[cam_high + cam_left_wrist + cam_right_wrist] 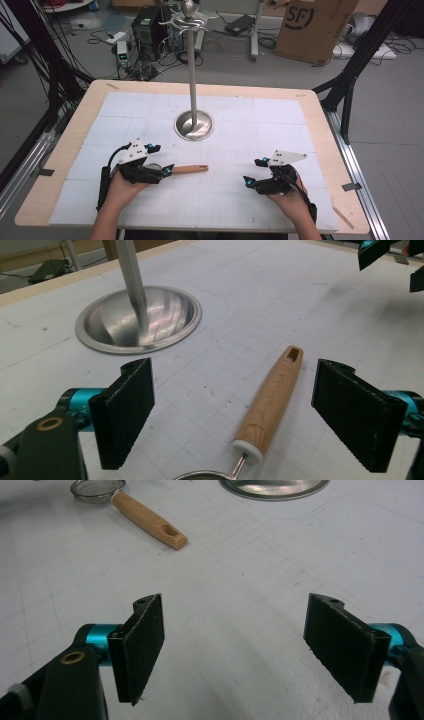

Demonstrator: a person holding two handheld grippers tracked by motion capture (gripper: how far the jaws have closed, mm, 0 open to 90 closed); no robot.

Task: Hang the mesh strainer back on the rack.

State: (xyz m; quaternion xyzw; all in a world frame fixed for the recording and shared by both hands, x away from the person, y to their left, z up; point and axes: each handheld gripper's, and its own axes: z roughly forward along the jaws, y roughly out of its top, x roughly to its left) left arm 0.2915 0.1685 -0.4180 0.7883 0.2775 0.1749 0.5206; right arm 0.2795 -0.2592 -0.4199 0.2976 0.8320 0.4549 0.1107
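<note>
A small metal strainer with a wooden handle (191, 169) lies flat on the white grid mat (235, 145), handle pointing right. My left gripper (162, 157) hovers over its bowl end. In the left gripper view the left gripper (242, 412) is open, with the handle (272, 395) lying on the mat between the two jaws, touching neither. The strainer's rim (202, 474) peeks in at the bottom edge. My right gripper (253, 172) rests at the front right and in its own view the right gripper (242, 645) is open over bare mat, with the strainer (97, 489) far off.
A tall metal stand rises from a round dished base (194, 126) at the mat's middle, its pole (192, 70) topped by hooks (189, 21). The base (137, 317) sits just beyond the handle tip. Wooden table border (320, 125) rings the mat.
</note>
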